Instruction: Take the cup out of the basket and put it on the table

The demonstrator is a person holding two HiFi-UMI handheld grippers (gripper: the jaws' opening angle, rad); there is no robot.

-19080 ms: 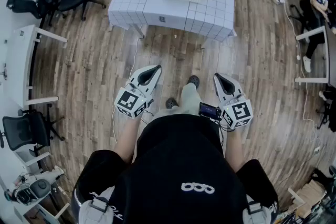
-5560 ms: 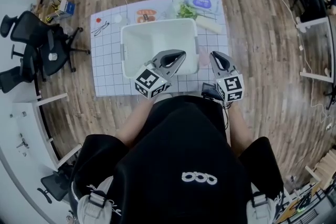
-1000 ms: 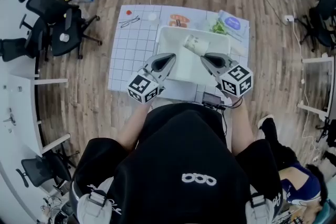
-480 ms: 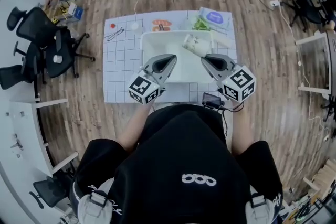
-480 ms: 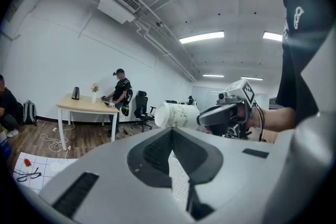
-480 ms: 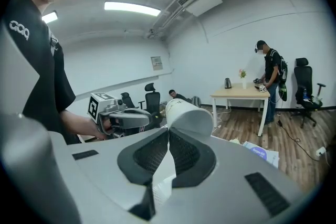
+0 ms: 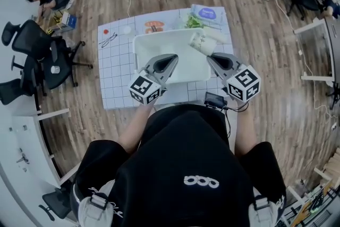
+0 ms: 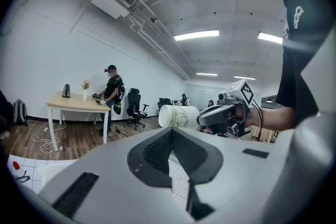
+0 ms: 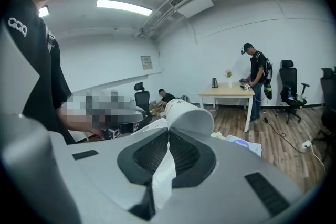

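Observation:
A white paper cup [image 7: 201, 42] with a faint green print hangs tilted on its side over the far right corner of the white mesh basket [image 7: 136, 51]. My right gripper [image 7: 210, 56] is shut on the cup's wall at the rim; in the right gripper view the cup [image 9: 188, 112] sticks out past the pinching jaws [image 9: 168, 132]. My left gripper [image 7: 171, 58] hovers over the basket's near side, shut and holding nothing. From the left gripper view I see the cup [image 8: 178, 116] in the right gripper [image 8: 203, 119], beyond my left gripper [image 8: 172, 131].
The basket stands on a table with a grid cloth [image 7: 114, 80]. Along its far edge lie a blue packet [image 7: 206, 12], green items [image 7: 191, 22], an orange-red item [image 7: 154, 26] and scissors [image 7: 105, 39]. Office chairs [image 7: 50, 58] stand left of the table.
The right gripper has carried the cup from over the basket's middle toward its right far corner. The left gripper has stayed over the basket's near side.

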